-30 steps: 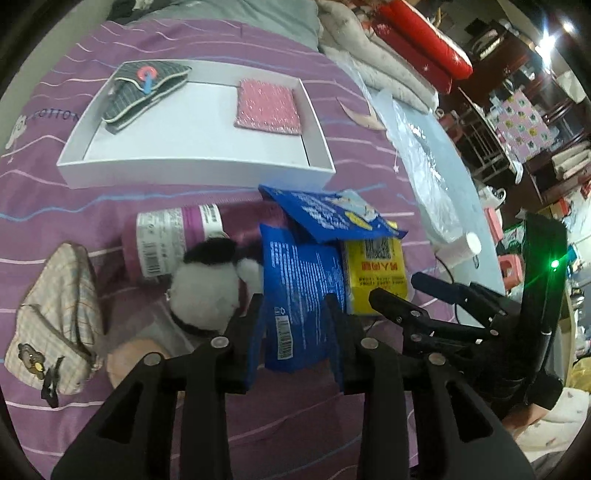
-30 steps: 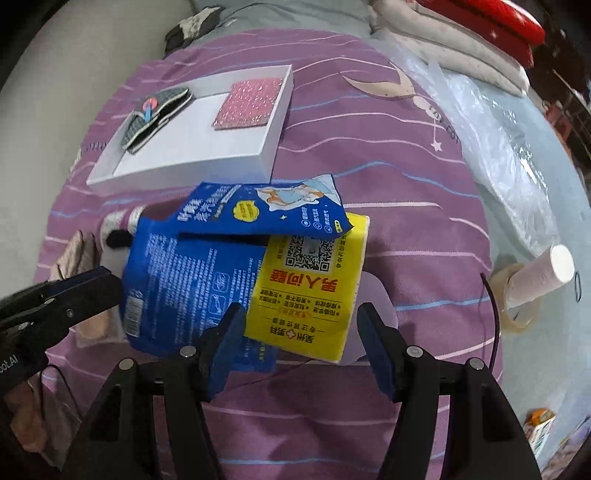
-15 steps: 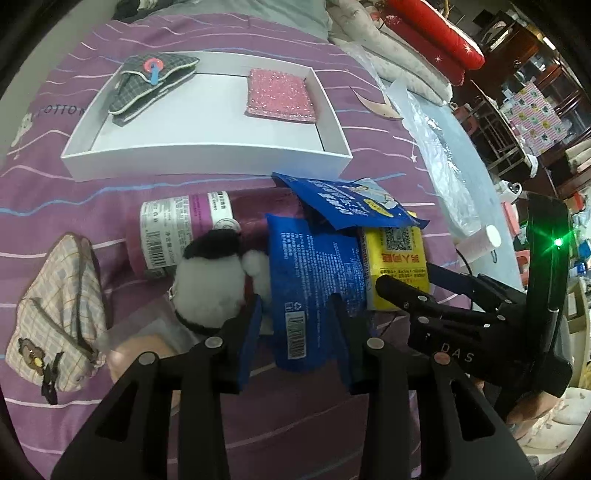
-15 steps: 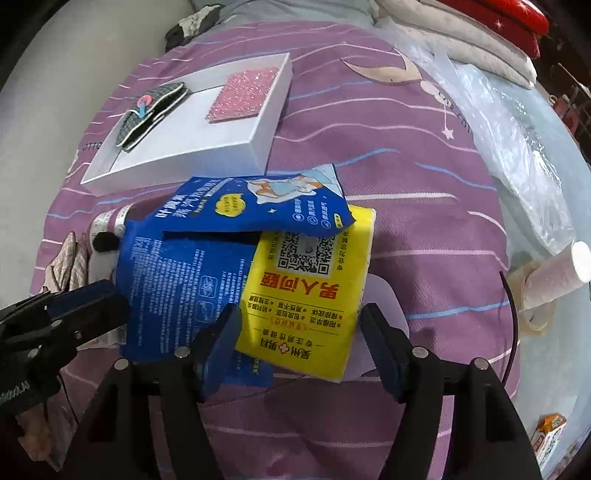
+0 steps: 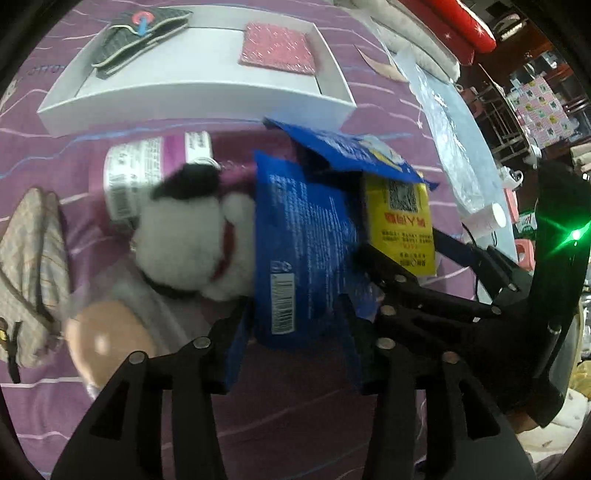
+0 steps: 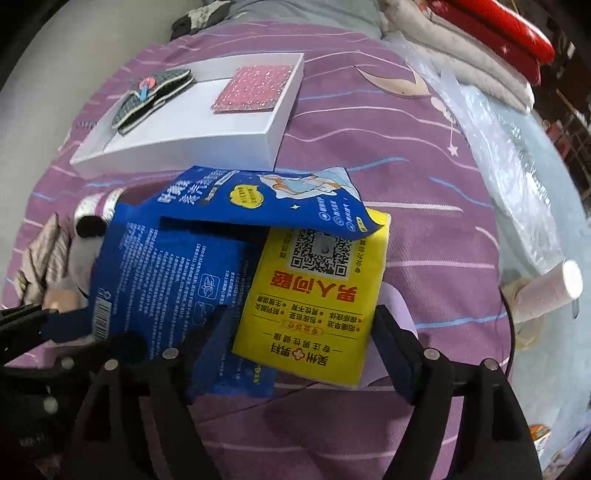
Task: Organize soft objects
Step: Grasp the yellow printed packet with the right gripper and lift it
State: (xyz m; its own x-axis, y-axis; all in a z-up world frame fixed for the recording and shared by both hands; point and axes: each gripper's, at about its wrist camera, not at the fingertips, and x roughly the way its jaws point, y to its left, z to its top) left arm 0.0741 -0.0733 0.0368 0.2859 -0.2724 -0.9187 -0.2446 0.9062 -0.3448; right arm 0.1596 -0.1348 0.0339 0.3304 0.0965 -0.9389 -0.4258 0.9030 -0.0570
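Observation:
My left gripper (image 5: pixel 293 328) is open, its jaws on either side of the near end of a blue packet (image 5: pixel 299 243). My right gripper (image 6: pixel 301 325) is open around the near end of a yellow packet (image 6: pixel 314 291); the yellow packet also shows in the left wrist view (image 5: pixel 404 225). A second blue packet (image 6: pixel 258 195) lies across both. A white plush toy (image 5: pixel 188 236) and a purple-labelled roll (image 5: pixel 147 173) lie left of the packets. A white tray (image 5: pixel 199 99) at the back holds a grey checked pouch (image 5: pixel 136 33) and a pink pad (image 5: pixel 279 48).
A beige checked pouch (image 5: pixel 29 273) and a tan round object (image 5: pixel 110 343) lie at the left on the purple striped cover (image 6: pixel 417 147). A clear plastic sheet (image 6: pixel 517 155) and a white roll (image 6: pixel 546 291) are at the right. Folded bedding (image 6: pixel 472 48) is stacked behind.
Both grippers have moved forward, so the packets sit closer and further between the jaws. The packets, plush toy and tray have not shifted on the cover.

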